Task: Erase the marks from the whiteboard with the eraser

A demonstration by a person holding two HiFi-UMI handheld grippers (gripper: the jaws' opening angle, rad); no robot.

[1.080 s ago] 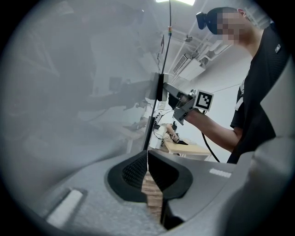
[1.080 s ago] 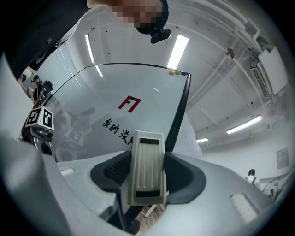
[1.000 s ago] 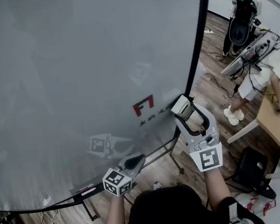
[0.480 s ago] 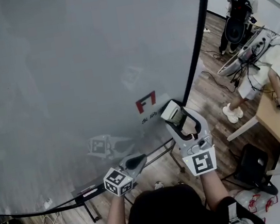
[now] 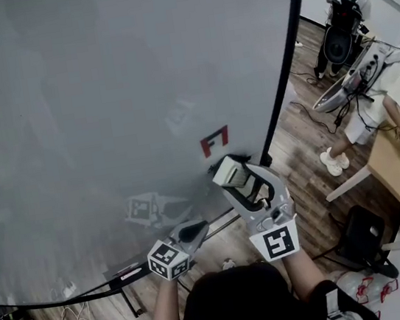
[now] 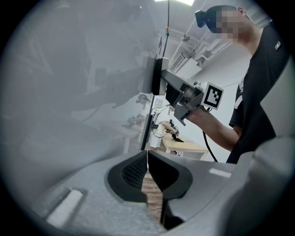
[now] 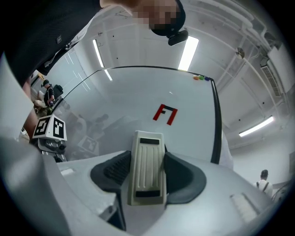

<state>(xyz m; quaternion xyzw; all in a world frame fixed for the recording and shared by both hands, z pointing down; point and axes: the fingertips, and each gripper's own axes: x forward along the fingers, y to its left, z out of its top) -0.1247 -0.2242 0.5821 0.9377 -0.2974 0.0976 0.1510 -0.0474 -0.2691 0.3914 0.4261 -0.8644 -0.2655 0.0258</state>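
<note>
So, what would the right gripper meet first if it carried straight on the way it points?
Probably the grey-white whiteboard, just below the red angular mark; the cream ribbed plastic eraser in the jaws would touch first. Gap unclear.

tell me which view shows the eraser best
The right gripper view: the eraser is large and central, ribbed back facing the camera, held between the jaws of the right gripper. The head view shows it small; the left gripper view, only edge-on.
</note>
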